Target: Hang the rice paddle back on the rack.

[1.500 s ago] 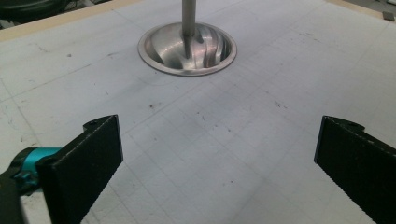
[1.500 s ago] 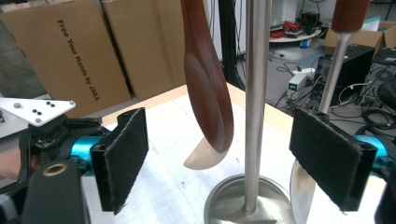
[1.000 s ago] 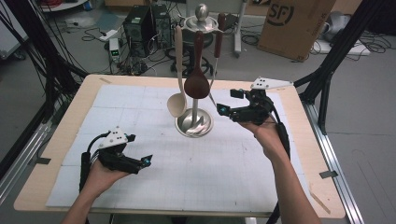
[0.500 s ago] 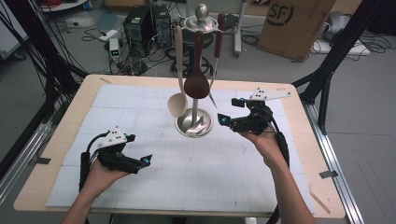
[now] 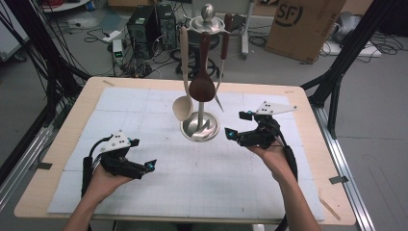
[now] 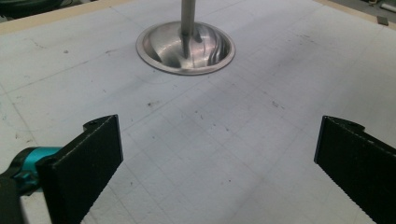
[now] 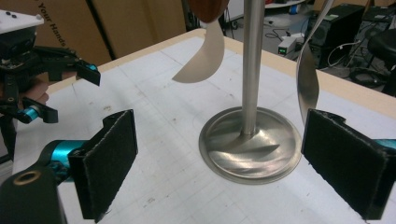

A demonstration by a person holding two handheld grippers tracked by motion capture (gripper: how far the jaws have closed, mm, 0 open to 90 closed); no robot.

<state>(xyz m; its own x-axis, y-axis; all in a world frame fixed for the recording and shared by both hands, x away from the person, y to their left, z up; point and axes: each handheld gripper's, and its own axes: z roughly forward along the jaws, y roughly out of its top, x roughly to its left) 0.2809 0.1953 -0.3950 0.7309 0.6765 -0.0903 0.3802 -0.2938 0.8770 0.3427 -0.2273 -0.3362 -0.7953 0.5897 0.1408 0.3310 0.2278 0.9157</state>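
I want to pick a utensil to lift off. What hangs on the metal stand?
On the metal stand hang a pale spoon, a dark wooden spoon and a thin metal utensil with a dark handle. The hooks at the top are too small to make out.

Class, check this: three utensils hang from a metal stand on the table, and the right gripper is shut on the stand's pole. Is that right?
Not quite. The right gripper is open, its jaws apart either side of the stand without touching it, as the right gripper view shows. Three utensils do hang from the stand.
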